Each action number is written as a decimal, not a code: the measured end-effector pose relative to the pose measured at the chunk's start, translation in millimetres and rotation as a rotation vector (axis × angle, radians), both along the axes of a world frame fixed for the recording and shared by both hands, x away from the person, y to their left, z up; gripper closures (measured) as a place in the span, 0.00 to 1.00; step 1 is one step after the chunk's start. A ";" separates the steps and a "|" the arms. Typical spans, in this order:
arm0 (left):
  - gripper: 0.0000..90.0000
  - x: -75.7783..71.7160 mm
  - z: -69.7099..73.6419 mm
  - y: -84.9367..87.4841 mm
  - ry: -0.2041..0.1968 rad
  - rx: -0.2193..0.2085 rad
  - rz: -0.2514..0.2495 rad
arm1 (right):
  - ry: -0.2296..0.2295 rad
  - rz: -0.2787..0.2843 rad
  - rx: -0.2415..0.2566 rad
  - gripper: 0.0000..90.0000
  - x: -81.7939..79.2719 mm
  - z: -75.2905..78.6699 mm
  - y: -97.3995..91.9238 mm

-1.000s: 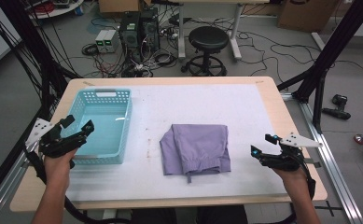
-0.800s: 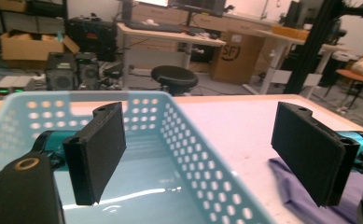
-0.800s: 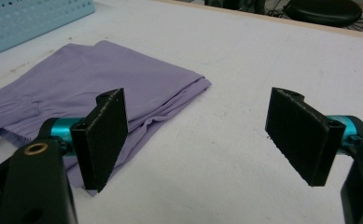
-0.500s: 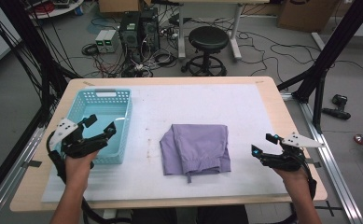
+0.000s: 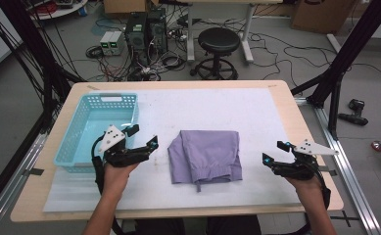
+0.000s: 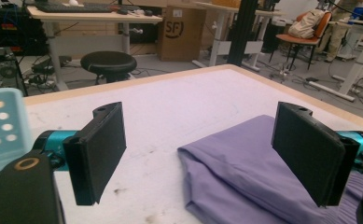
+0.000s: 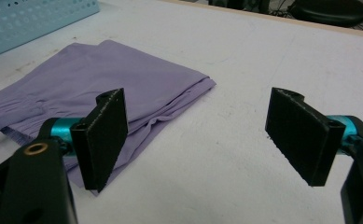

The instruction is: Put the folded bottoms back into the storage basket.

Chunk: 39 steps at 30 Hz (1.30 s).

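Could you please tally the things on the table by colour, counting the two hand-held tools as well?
Purple: 1, the folded cloth
Light blue: 1, the basket
Black: 2, the left tool and the right tool, both open
Total: 4

On the desk (image 5: 276, 98) I count one folded purple cloth (image 5: 206, 155) and one light blue basket (image 5: 75, 142). There are two grippers, the left gripper (image 5: 144, 137) and the right gripper (image 5: 274, 152), each with two black jaws. Behind the desk stands one black stool (image 5: 219, 41), and two computer towers (image 5: 144, 27) are on the floor.
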<state>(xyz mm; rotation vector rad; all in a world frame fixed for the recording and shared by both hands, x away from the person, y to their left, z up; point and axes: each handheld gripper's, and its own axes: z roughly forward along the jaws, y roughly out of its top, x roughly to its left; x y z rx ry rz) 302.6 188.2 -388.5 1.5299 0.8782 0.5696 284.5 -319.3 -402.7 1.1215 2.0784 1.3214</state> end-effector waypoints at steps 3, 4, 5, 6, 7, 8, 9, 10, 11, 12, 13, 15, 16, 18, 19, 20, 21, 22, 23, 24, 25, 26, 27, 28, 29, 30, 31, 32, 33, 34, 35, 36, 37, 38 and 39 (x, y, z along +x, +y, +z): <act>0.20 -0.4 -2.5 -11.5 -0.005 -0.010 -0.001 | -0.001 -0.002 0.002 0.23 -0.1 0.0 -1.5; 0.20 -0.5 -3.6 -15.3 -0.005 -0.009 0.001 | 0.000 -0.003 0.003 0.23 -0.1 -0.4 -2.1; 0.20 0.0 -4.9 -18.9 0.001 -0.013 -0.004 | 0.000 -0.003 0.004 0.23 0.0 -0.8 -2.6; 0.20 0.5 -6.1 -22.8 0.004 -0.009 -0.004 | 0.003 -0.005 0.005 0.23 -0.2 -1.0 -3.2; 0.20 1.4 -7.4 -26.6 0.009 -0.006 -0.005 | 0.006 -0.006 0.007 0.23 -0.6 -1.0 -3.6; 0.20 2.6 -8.8 -30.2 0.019 -0.005 -0.012 | 0.003 -0.008 0.009 0.23 -0.8 -0.7 -4.2; 0.20 3.4 -10.0 -33.2 0.028 -0.006 -0.018 | 0.001 -0.009 0.010 0.23 -1.1 -0.3 -4.8; 0.22 5.0 -11.8 -38.1 0.040 0.006 -0.027 | 0.001 -0.010 0.013 0.23 -1.4 0.0 -5.0; 0.22 6.4 -13.7 -42.2 0.053 0.019 -0.033 | -0.001 -0.009 0.013 0.23 -1.6 0.5 -5.4; 0.22 8.1 -16.1 -46.2 0.064 0.028 -0.036 | -0.002 -0.009 0.013 0.23 -1.8 0.5 -5.4; 0.22 9.8 -18.5 -49.9 0.080 0.037 -0.042 | -0.001 -0.009 0.012 0.23 -1.9 0.2 -5.4; 0.23 13.1 -23.7 -56.6 0.108 0.053 -0.050 | 0.000 -0.008 0.008 0.23 -1.5 -0.9 -5.5; 0.24 14.7 -25.9 -59.4 0.122 0.061 -0.053 | 0.002 -0.008 0.008 0.23 -1.5 -1.2 -5.3; 0.27 18.7 -30.0 -63.8 0.147 0.083 -0.047 | 0.003 -0.006 0.009 0.23 -2.2 -1.2 -5.3; 0.27 21.0 -31.6 -65.4 0.161 0.091 -0.041 | 0.001 -0.006 0.009 0.23 -2.5 -0.9 -5.7; 0.28 22.8 -32.8 -66.2 0.172 0.092 -0.039 | 0.002 -0.008 0.013 0.23 -3.0 -0.4 -5.9; 0.29 25.1 -34.8 -68.0 0.183 0.091 -0.033 | -0.002 -0.007 0.013 0.23 -3.0 -0.3 -6.3; 0.29 26.7 -36.2 -69.4 0.189 0.102 -0.026 | -0.003 -0.008 0.016 0.23 -3.2 -0.2 -6.7; 0.29 28.4 -38.1 -70.6 0.197 0.109 -0.021 | -0.001 -0.008 0.018 0.23 -3.4 -0.1 -7.0; 0.29 30.1 -39.9 -71.3 0.210 0.113 -0.021 | 0.001 -0.009 0.019 0.23 -3.5 -0.4 -7.2; 0.29 31.4 -41.5 -72.3 0.216 0.120 -0.015 | 0.001 -0.009 0.018 0.23 -3.5 -0.7 -7.6; 0.29 32.5 -42.9 -73.1 0.219 0.122 -0.013 | 0.003 -0.010 0.020 0.23 -3.5 -0.8 -7.7; 0.29 33.5 -43.9 -73.6 0.224 0.121 -0.013 | 0.003 -0.009 0.020 0.23 -3.4 -1.0 -8.0; 0.29 35.2 -45.5 -74.7 0.232 0.130 -0.009 | 0.003 -0.009 0.021 0.23 -3.3 -1.0 -8.1; 0.29 36.9 -47.1 -75.6 0.241 0.136 -0.008 | -0.001 -0.009 0.021 0.23 -2.9 -0.9 -8.4; 0.29 38.4 -48.9 -76.3 0.251 0.143 -0.004 | -0.001 -0.009 0.024 0.23 -2.9 -0.9 -8.5; 0.29 40.0 -50.8 -77.0 0.261 0.154 0.006 | 0.000 -0.009 0.025 0.23 -2.8 -0.9 -8.6; 0.28 41.5 -52.8 -77.5 0.273 0.166 0.015 | 0.000 -0.009 0.025 0.23 -2.9 -0.8 -8.7; 0.27 42.6 -54.3 -77.8 0.284 0.172 0.025 | 0.000 -0.008 0.026 0.23 -3.0 -0.8 -8.8; 0.27 44.2 -56.6 -78.5 0.300 0.183 0.033 | 0.001 -0.008 0.026 0.23 -3.0 -0.8 -9.0; 0.27 45.4 -58.2 -79.2 0.314 0.187 0.036 | 0.000 -0.009 0.028 0.23 -2.9 -1.0 -9.4; 0.27 46.5 -59.6 -79.6 0.324 0.199 0.039 | 0.003 -0.011 0.031 0.23 -2.8 -1.1 -9.7; 0.27 47.7 -61.2 -80.0 0.339 0.204 0.042 | 0.004 -0.011 0.031 0.23 -2.5 -1.5 -10.3; 0.27 48.5 -62.5 -80.2 0.349 0.213 0.050 | 0.006 -0.013 0.033 0.23 -2.4 -1.9 -10.7; 0.27 49.1 -63.7 -80.4 0.360 0.220 0.057 | 0.005 -0.014 0.033 0.23 -2.2 -2.2 -11.3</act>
